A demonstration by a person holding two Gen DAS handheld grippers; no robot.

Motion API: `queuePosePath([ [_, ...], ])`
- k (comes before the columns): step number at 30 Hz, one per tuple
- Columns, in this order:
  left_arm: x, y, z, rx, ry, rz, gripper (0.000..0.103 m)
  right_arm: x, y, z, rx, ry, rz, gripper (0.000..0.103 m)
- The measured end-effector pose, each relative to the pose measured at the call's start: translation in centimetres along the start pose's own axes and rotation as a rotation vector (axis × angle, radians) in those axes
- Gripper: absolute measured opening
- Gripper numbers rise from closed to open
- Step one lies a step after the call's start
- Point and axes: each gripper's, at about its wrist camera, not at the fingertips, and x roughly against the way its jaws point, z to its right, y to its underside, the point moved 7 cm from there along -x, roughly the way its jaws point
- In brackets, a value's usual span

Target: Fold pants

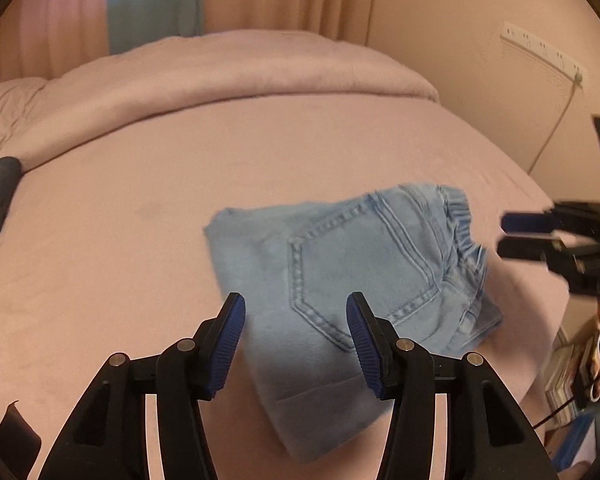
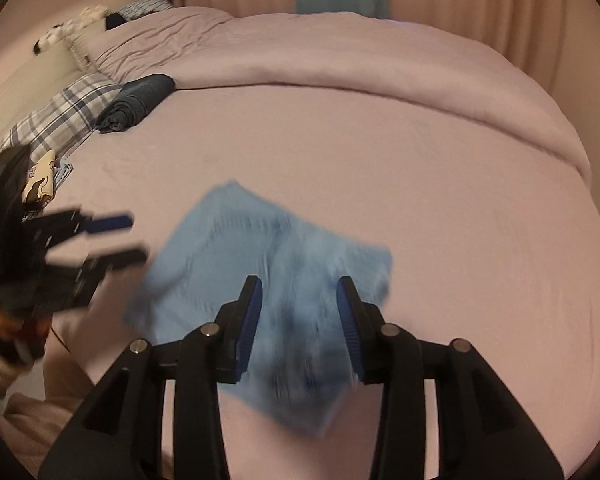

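Light blue denim pants (image 1: 352, 280) lie folded into a compact stack on the pink bed sheet (image 1: 140, 220), back pocket and elastic waistband facing up. My left gripper (image 1: 296, 304) hovers above their near edge, open, with nothing between its blue pads. In the same view my right gripper (image 1: 504, 236) comes in from the right edge, beside the waistband. In the right wrist view the pants (image 2: 260, 280) look blurred under my right gripper (image 2: 300, 292), which is open and holds nothing. The left gripper (image 2: 136, 236) shows at the left there.
A pink duvet (image 1: 220, 76) is bunched along the far side of the bed. A dark folded garment (image 2: 140, 100) and a plaid pillow (image 2: 60, 116) lie at the far left. A wall with a power strip (image 1: 540, 52) stands at the right, with clutter (image 1: 580, 372) beside the bed.
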Motion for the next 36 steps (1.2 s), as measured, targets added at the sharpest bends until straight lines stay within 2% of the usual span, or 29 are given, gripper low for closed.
queuePosePath([
  [4, -2.3, 0.9, 0.8, -0.027, -0.027, -0.060, 0.052, -1.2, 3.0, 0.3, -0.028, 0.016, -0.018, 0.037],
  [8, -3.8, 2.0, 1.2, -0.063, -0.055, -0.105, 0.052, -4.9, 5.3, -0.5, -0.026, 0.073, -0.103, 0.040],
  [10, -4.5, 2.5, 1.1, -0.065, -0.056, -0.130, 0.052, -5.9, 5.9, -0.6, -0.039, 0.094, -0.115, 0.041],
  [12, -4.7, 2.6, 1.0, -0.050, -0.047, -0.141, 0.052, -6.3, 6.0, -0.2, -0.103, 0.070, -0.135, 0.041],
  [15, -4.2, 2.3, 0.7, -0.029, -0.016, -0.146, 0.052, -6.6, 6.1, 1.2, -0.220, -0.012, -0.149, 0.042],
  [18, -2.7, 2.2, -0.3, 0.034, 0.042, -0.130, 0.052, -5.6, 6.2, 0.8, -0.227, -0.031, -0.128, 0.044],
  [21, -0.6, 2.6, -2.7, 0.152, 0.089, -0.103, 0.053, -4.0, 6.1, 1.1, -0.267, -0.071, -0.090, 0.050],
  [23, 0.1, 2.9, -4.2, 0.229, 0.116, -0.098, 0.066, -3.0, 6.7, 1.4, -0.319, -0.116, -0.068, 0.060],
  [25, 0.4, 3.6, -5.8, 0.326, 0.167, -0.108, 0.071, -2.4, 6.6, 2.2, -0.371, -0.151, -0.033, 0.066],
  [26, 0.4, 3.9, -6.1, 0.361, 0.191, -0.113, 0.071, -2.3, 6.6, 2.2, -0.391, -0.159, -0.024, 0.067],
  [28, -0.1, 4.3, -6.8, 0.441, 0.233, -0.129, 0.071, -2.4, 6.5, 3.2, -0.456, -0.195, -0.015, 0.078],
  [31, -1.2, 4.9, -6.9, 0.547, 0.317, -0.149, 0.072, -3.8, 6.5, 3.7, -0.550, -0.282, -0.026, 0.084],
  [36, -2.9, 4.7, -6.8, 0.612, 0.372, -0.165, 0.072, -6.3, 6.5, 4.5, -0.665, -0.345, -0.059, 0.086],
])
